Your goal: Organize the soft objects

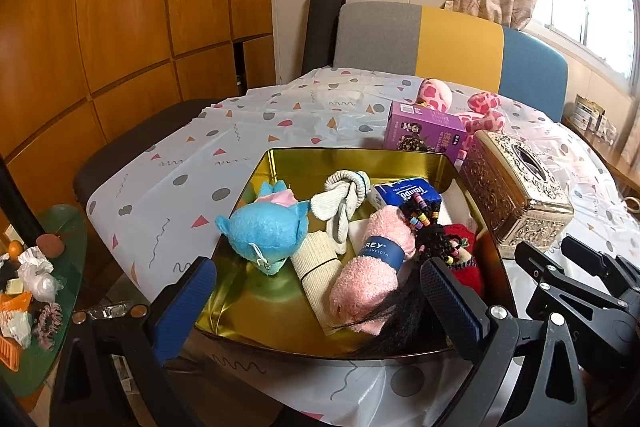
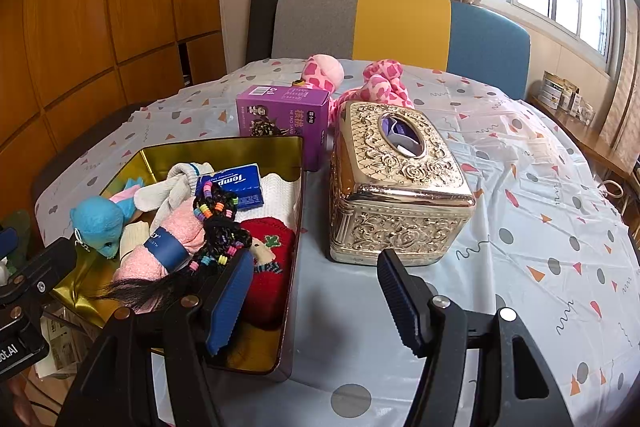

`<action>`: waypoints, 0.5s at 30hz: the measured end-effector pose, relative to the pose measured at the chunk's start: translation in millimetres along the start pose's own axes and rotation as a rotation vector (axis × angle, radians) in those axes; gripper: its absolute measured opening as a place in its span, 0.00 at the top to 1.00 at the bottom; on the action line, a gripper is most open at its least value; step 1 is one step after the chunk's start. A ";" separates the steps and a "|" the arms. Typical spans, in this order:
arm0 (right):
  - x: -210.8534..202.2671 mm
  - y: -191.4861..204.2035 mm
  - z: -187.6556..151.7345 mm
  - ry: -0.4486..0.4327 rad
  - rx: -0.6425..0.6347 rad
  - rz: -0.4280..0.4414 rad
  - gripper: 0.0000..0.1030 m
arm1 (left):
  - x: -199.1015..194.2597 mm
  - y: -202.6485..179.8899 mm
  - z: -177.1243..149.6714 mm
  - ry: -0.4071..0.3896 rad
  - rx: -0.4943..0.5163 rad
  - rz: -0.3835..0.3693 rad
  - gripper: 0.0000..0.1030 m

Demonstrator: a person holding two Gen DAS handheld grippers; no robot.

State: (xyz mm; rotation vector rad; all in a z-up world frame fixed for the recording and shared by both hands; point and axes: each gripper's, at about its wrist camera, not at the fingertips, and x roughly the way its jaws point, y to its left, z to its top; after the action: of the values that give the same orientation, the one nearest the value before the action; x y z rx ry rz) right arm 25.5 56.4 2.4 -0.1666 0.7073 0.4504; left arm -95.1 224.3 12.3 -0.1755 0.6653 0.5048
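A gold tin (image 1: 344, 157) (image 2: 224, 147) on the table holds a blue plush (image 1: 264, 227) (image 2: 98, 223), white socks (image 1: 344, 203), a rolled pink dishcloth (image 1: 376, 259) (image 2: 160, 247), a black beaded braid (image 1: 432, 235) (image 2: 220, 227), a red knit item (image 1: 464, 255) (image 2: 268, 267), a blue tissue pack (image 1: 404, 193) (image 2: 232, 185) and a cream cloth (image 1: 316, 267). A pink spotted plush (image 1: 484, 111) (image 2: 380, 83) lies behind the purple box. My left gripper (image 1: 316, 291) is open and empty over the tin's near edge. My right gripper (image 2: 312, 291) is open and empty, between the tin and the tissue box.
An ornate gold tissue box (image 2: 400, 187) (image 1: 516, 191) stands right of the tin. A purple carton (image 2: 284, 119) (image 1: 424, 131) stands behind. A chair (image 2: 400, 27) stands at the far side of the table. A green side table (image 1: 68, 227) with clutter is at the left.
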 end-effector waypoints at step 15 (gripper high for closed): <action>0.3 -0.7 -0.7 0.000 0.001 0.001 0.37 | 0.6 -0.9 -0.5 0.008 0.008 -0.003 0.00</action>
State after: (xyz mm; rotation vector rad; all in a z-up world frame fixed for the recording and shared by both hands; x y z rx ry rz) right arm 25.6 55.7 1.7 -0.1649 0.7079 0.4513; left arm -94.5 223.5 11.5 -0.1715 0.6746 0.4990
